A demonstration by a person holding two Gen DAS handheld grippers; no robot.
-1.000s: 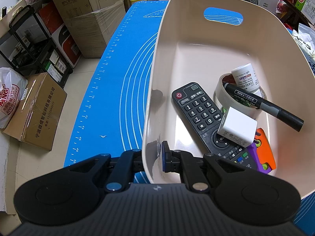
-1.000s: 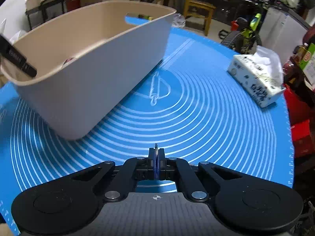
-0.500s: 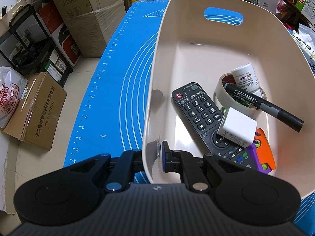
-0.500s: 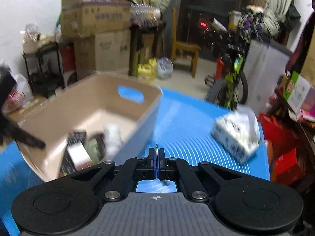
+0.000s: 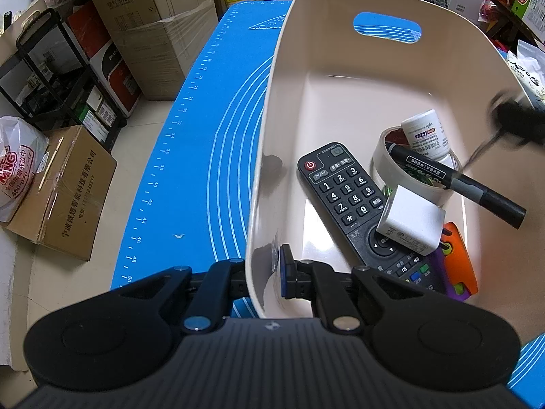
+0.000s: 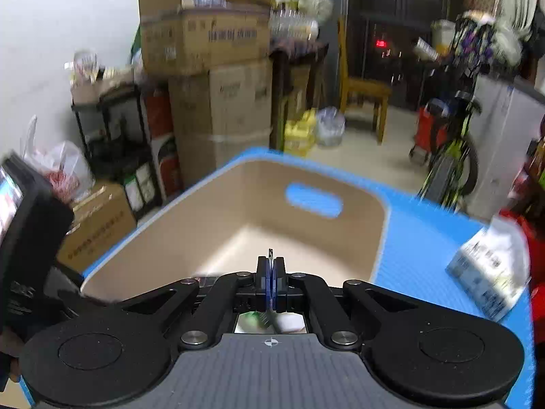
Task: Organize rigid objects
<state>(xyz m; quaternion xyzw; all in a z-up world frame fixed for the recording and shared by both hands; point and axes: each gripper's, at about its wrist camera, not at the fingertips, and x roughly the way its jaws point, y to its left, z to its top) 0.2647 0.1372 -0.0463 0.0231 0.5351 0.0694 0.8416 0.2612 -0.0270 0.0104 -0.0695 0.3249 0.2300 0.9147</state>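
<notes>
The left gripper (image 5: 269, 272) pinches the stiff, light bin (image 5: 340, 102) by its near rim (a sound hold), while the right gripper (image 6: 270, 283) is closed on something thin I cannot identify

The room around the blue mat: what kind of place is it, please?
Probably a storage room or garage in a home. Stacked cardboard boxes stand by the wall, a bicycle is parked beside a wooden chair, and a black shelf rack holds packaged goods.

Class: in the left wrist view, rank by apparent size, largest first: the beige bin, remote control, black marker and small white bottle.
1. beige bin
2. remote control
3. black marker
4. small white bottle

The bottle lies farther from the camera and is partly hidden, so it may look smaller than it is.
</notes>
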